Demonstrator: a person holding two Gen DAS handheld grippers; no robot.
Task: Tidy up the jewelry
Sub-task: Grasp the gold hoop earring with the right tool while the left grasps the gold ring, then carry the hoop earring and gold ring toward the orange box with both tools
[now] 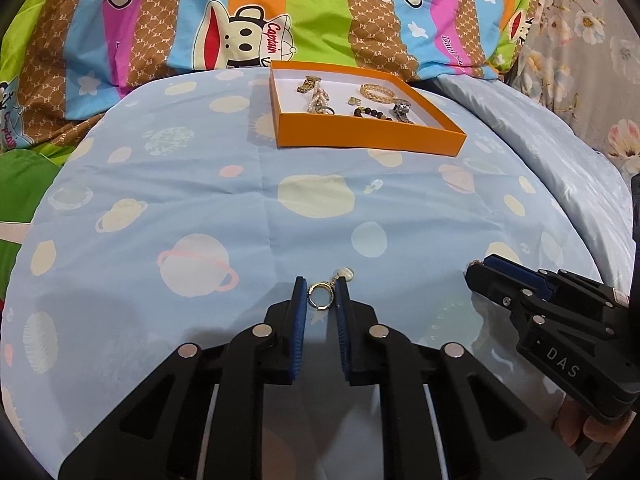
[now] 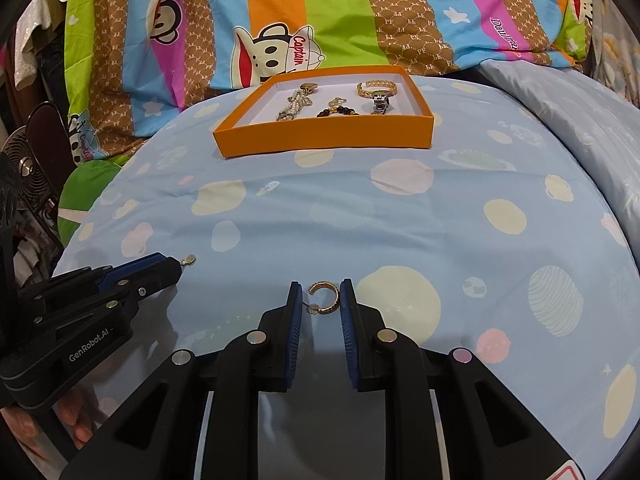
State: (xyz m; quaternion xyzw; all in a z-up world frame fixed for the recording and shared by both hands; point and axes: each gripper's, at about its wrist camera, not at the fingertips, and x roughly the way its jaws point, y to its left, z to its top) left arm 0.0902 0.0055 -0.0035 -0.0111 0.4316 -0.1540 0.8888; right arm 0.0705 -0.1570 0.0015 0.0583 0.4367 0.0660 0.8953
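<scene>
My left gripper (image 1: pixel 320 292) is shut on a small gold ring earring (image 1: pixel 319 295); its pale charm (image 1: pixel 345 273) pokes out past the right pad. From the right wrist view the left gripper (image 2: pixel 176 266) comes in from the left, the charm (image 2: pixel 189 259) showing at its tip. My right gripper (image 2: pixel 321 294) is shut on a gold C-shaped hoop earring (image 2: pixel 326 298), low over the blue sheet. In the left wrist view the right gripper (image 1: pixel 476 269) lies at the right, its earring hidden. Further back sits the orange tray (image 1: pixel 372 136) (image 2: pixel 320 136) holding several jewelry pieces.
A blue planet-print sheet (image 1: pixel 200 200) covers the rounded bed surface. Striped cartoon bedding (image 2: pixel 340 12) is piled behind the tray, floral fabric (image 1: pixel 592 40) at the right. A small fan (image 2: pixel 22 160) stands off the bed's left edge. A person's fingers (image 2: pixel 76 420) hold the left gripper.
</scene>
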